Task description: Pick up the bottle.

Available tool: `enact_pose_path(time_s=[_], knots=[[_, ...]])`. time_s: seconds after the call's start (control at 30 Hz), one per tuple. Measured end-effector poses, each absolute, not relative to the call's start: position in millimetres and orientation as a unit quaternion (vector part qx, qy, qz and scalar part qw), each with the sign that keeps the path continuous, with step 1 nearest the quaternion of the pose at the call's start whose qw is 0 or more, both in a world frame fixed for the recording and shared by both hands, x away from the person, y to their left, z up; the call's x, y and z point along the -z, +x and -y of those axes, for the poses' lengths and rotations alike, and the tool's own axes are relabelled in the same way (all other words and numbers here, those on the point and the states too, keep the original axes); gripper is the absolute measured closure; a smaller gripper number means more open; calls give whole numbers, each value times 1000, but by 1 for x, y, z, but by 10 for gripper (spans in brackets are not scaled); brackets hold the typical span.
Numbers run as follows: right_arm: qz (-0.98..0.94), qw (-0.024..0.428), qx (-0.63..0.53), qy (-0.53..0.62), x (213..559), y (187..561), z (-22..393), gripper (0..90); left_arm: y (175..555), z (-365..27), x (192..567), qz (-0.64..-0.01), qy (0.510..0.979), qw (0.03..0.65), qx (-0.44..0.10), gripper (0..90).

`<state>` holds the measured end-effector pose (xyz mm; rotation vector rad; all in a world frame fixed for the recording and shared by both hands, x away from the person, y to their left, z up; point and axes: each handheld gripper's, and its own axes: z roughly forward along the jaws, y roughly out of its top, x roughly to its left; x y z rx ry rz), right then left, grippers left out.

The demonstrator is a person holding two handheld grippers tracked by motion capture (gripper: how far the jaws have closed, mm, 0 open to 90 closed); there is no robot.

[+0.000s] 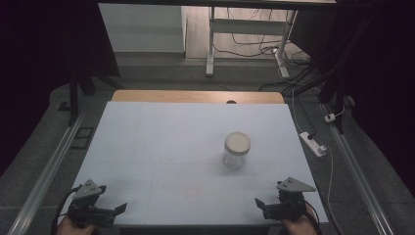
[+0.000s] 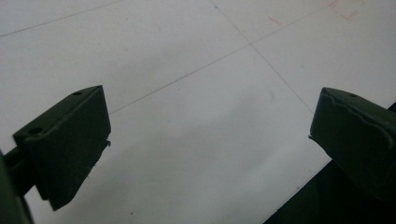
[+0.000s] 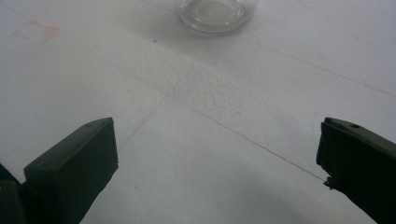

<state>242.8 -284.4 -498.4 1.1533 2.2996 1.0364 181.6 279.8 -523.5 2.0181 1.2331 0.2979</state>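
High view shows our jar (image 1: 237,151) upright on the table (image 1: 156,147), right of its middle and well ahead of both grippers. Our left gripper (image 1: 117,209) and right gripper (image 1: 259,203) wait at the near edge, the right one nearer the jar, jaws spread wide with nothing between them. We judge the jar to be clear glass: rigid, slick, breakable, probably light. We would take it around the body, below the lid (image 1: 237,142).
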Motion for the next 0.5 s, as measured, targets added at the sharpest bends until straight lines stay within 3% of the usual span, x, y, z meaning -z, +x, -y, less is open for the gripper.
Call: enact_pose_path(time_s=[0.5], knots=[[-795, 147, -394, 437, 498, 248, 295, 0, 183, -272, 524, -468, 805, 344, -120, 0]])
